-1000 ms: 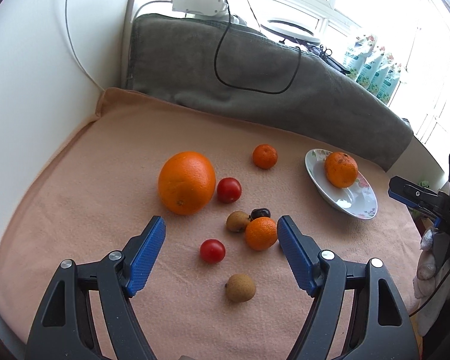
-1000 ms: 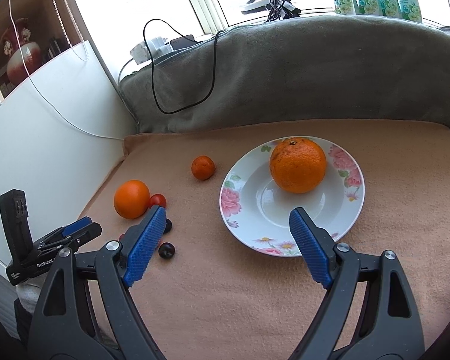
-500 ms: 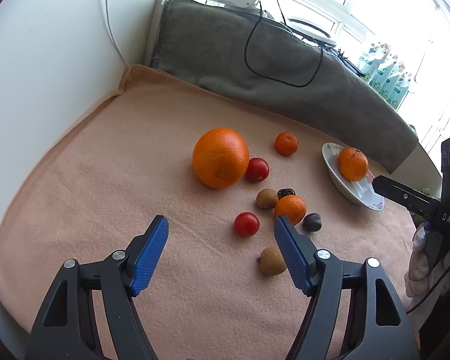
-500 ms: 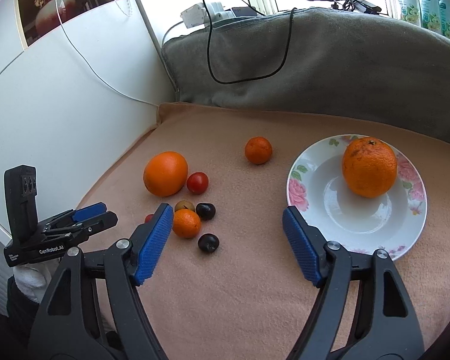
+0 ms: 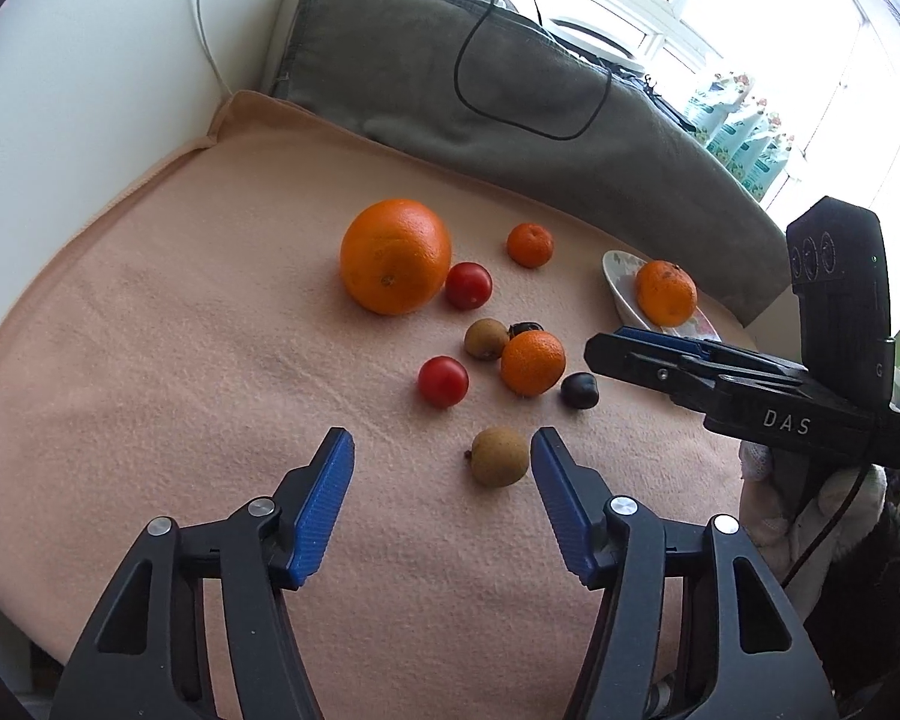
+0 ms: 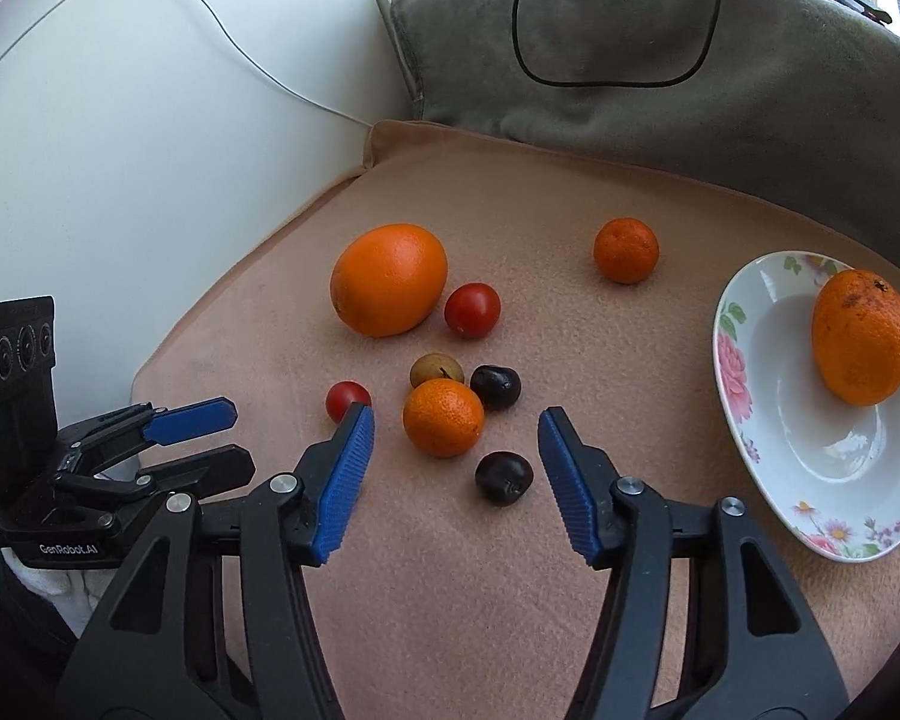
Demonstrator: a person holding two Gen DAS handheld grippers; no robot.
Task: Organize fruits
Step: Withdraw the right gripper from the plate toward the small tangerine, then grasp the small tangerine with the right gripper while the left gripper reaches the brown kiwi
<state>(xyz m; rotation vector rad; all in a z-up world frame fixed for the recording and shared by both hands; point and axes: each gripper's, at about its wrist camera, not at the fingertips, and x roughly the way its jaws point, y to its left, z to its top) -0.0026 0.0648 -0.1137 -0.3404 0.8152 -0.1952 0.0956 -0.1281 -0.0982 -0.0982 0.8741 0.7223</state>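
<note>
A: What does the left wrist view give that the right one lacks?

B: A brown fruit [image 5: 498, 456] at lower centre, just left of the left gripper's [image 5: 441, 483] right finger, not touching it. The jaws have just been closing and stand half apart, gripping nothing. At the right edge the right gripper [image 5: 606, 354] shows only side-on.

A: And the right wrist view?

B: Left to right: the left gripper [image 6: 228, 438] at the left edge, a large orange [image 6: 389, 279], a small orange [image 6: 444, 425], then a dark fruit [image 6: 503, 477] lying between the right gripper's [image 6: 456, 468] blue pads, untouched. Those jaws have also just been closing, half apart and empty.

A: Containers?

B: One flowered plate [image 6: 822, 450] at the right edge on the peach blanket [image 6: 570, 600], holding a single orange [image 6: 861, 336].
</note>
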